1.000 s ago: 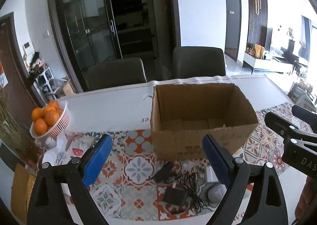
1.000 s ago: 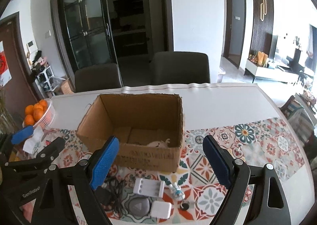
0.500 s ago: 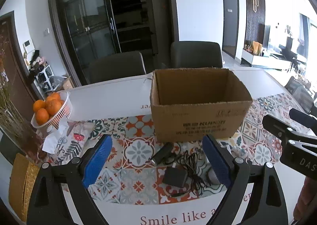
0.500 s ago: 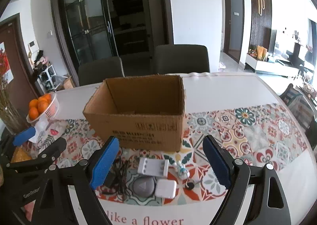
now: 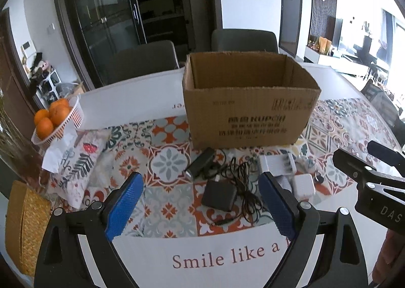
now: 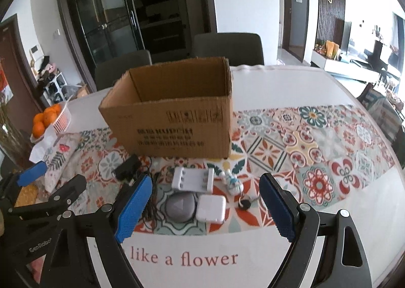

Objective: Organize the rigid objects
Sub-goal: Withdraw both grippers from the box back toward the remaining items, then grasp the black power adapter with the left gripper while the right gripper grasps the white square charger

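Note:
An open cardboard box (image 5: 248,108) (image 6: 174,120) stands on the patterned table runner. In front of it lie a black power adapter (image 5: 219,198) with a tangled cable (image 5: 243,181), a black stick-shaped device (image 5: 201,161) (image 6: 126,167), a white slotted holder (image 6: 193,180) (image 5: 277,164), a grey round device (image 6: 181,207), a white square charger (image 6: 211,208) (image 5: 303,186), a small white-blue figure (image 6: 231,181) and a small black round item (image 6: 245,204). My left gripper (image 5: 200,208) is open and empty, hanging before the adapter. My right gripper (image 6: 206,209) is open and empty, before the charger.
A white basket of oranges (image 5: 54,119) (image 6: 49,119) stands at the left, with a floral tissue pack (image 5: 76,161) beside it. A woven yellow item (image 5: 22,224) lies at the near left edge. Two grey chairs (image 5: 141,62) stand behind the table.
Both grippers have drawn back toward the near table edge and lowered; the box looks farther away and the printed tablecloth text has come into view. Both stay open.

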